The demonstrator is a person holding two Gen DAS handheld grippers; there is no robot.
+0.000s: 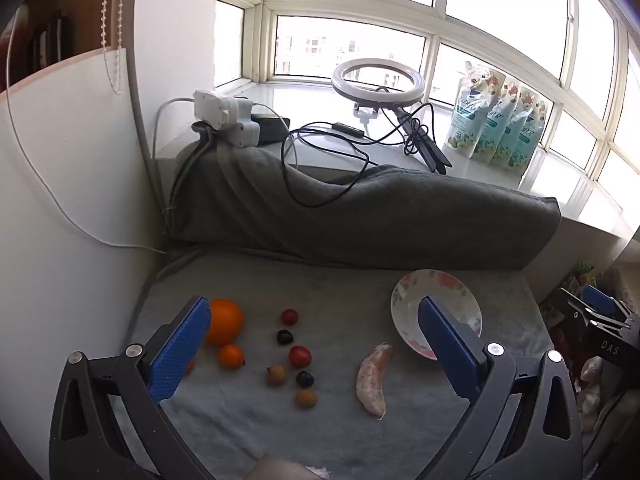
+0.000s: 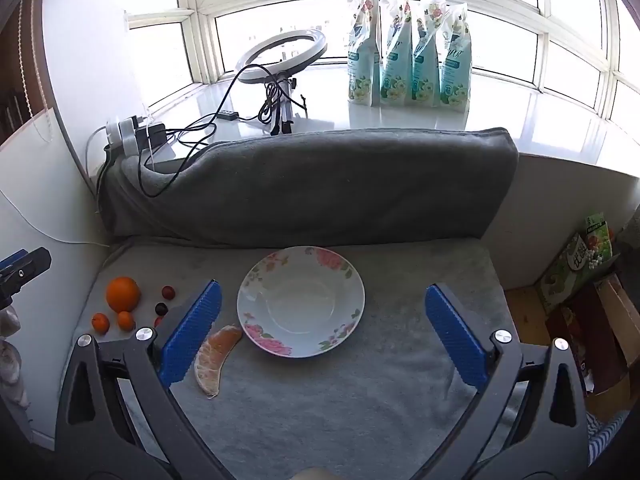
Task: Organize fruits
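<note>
A flowered white plate [image 2: 300, 280] lies empty on the grey cloth [image 2: 360, 400]; it also shows in the left wrist view [image 1: 408, 292]. A peeled citrus segment [image 2: 214, 356] lies just left of it, also in the left wrist view [image 1: 374, 380]. Further left lie a large orange [image 1: 224, 320], a small orange fruit [image 1: 231, 356], red cherry tomatoes [image 1: 300, 356], dark berries [image 1: 285, 337] and brown longans [image 1: 277, 375]. My left gripper [image 1: 316, 352] is open above the small fruits. My right gripper [image 2: 324, 336] is open, hovering over the plate's near side.
A rolled grey towel [image 2: 312, 184] lies behind the cloth. On the windowsill stand a ring light [image 2: 280, 56], cables, a power strip [image 1: 228, 116] and several refill pouches [image 2: 408, 48]. A white wall panel [image 1: 60, 200] is at left. Boxes [image 2: 576, 264] are at right.
</note>
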